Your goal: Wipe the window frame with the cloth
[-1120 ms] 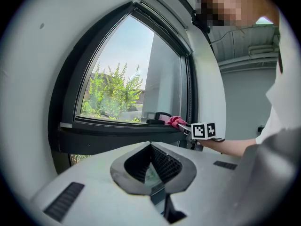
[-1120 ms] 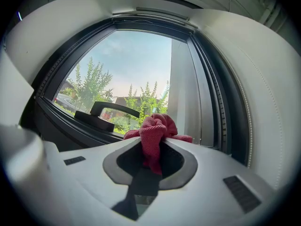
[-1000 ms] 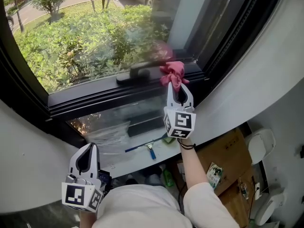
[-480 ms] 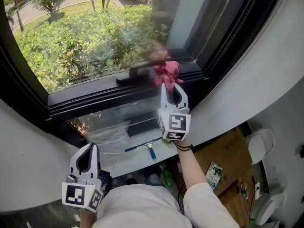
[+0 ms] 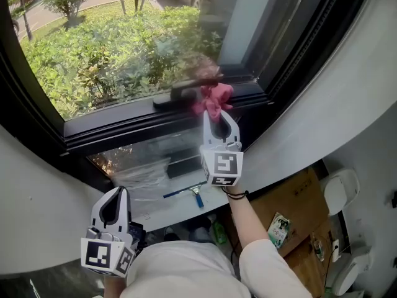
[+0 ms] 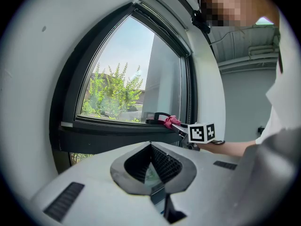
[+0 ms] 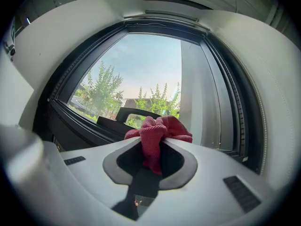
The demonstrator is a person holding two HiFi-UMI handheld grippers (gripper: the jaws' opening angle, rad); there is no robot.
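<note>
Cloth [image 5: 213,98] is clamped by right gripper [image 5: 219,113] against window frame [image 5: 124,129].
The frame is stretched leftward from it; left gripper [image 5: 115,194], closed empty, is held well apart.

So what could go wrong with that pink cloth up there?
The cloth is only pinched by a bunched part in the right gripper, so it might slip out. It sits right beside the black handle and could snag there along the window frame.

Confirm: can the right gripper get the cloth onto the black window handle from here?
Probably yes. The right gripper, shut on the cloth, sits just beside the window handle; nothing stands between them.
</note>
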